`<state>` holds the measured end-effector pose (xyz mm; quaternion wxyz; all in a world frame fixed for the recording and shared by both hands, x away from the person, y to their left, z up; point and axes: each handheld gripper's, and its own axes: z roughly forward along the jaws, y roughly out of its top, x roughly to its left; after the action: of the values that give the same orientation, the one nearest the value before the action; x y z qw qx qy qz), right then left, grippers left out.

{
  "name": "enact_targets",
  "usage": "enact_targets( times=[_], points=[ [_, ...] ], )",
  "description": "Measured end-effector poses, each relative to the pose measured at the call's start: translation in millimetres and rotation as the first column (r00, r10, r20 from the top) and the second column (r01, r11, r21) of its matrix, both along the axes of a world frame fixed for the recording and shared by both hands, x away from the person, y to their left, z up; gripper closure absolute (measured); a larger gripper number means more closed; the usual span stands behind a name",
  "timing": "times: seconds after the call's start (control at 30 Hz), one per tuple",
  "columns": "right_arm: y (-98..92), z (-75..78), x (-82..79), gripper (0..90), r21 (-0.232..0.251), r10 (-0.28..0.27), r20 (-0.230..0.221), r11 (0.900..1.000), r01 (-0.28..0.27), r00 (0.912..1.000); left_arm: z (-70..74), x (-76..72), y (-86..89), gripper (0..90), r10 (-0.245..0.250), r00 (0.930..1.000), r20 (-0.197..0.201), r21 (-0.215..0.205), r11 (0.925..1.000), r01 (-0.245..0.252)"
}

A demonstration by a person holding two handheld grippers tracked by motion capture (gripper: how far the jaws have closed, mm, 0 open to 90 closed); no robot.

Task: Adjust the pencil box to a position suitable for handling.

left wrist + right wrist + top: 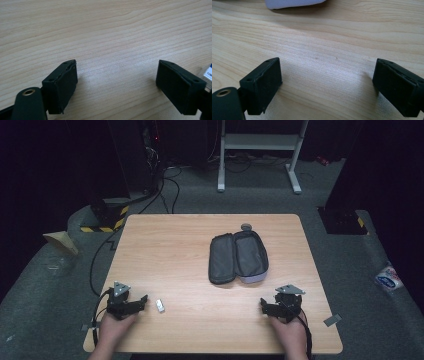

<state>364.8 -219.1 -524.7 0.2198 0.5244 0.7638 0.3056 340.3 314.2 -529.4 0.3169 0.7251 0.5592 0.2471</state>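
A grey zip case (238,257) lies unzipped and spread flat on the wooden table (175,245), right of centre, with a small round grey thing (246,226) at its far end. A small white object (159,305) rests near the front left, and its edge (208,72) peeks in past the right jaw in the left gripper view. My left gripper (137,304) sits low on the table just left of it, open, with bare wood between its jaws (116,81). My right gripper (266,307) rests at the front right, open over bare wood (327,86). The case's pale edge (294,3) lies beyond it.
Hands hold both grippers at the table's near edge. Beyond the far edge are a white frame's legs (260,155), floor cables (172,185) and a black-and-yellow striped base (107,217). A small grey tag (332,320) lies on the floor off the table's front right corner.
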Motion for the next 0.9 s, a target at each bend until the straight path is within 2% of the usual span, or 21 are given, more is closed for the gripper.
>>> enact_targets(
  times=[0.47, 0.9],
  points=[
    [-0.1, 0.2, -3.8, 10.8, 0.004, 0.003, 0.004, 1.000, -0.003, 1.0000, -0.2, 2.9, -0.8, 15.1, -0.006, 1.0000, -0.003, 0.000, 1.0000, 0.006],
    [-0.5, 1.7, -10.4, 25.7, 0.007, 0.027, 0.027, 1.000, -0.027, 0.9993, -0.3, 2.3, -0.5, 15.7, -0.005, 1.0000, 0.002, 0.000, 1.0000, 0.005]
  ],
)
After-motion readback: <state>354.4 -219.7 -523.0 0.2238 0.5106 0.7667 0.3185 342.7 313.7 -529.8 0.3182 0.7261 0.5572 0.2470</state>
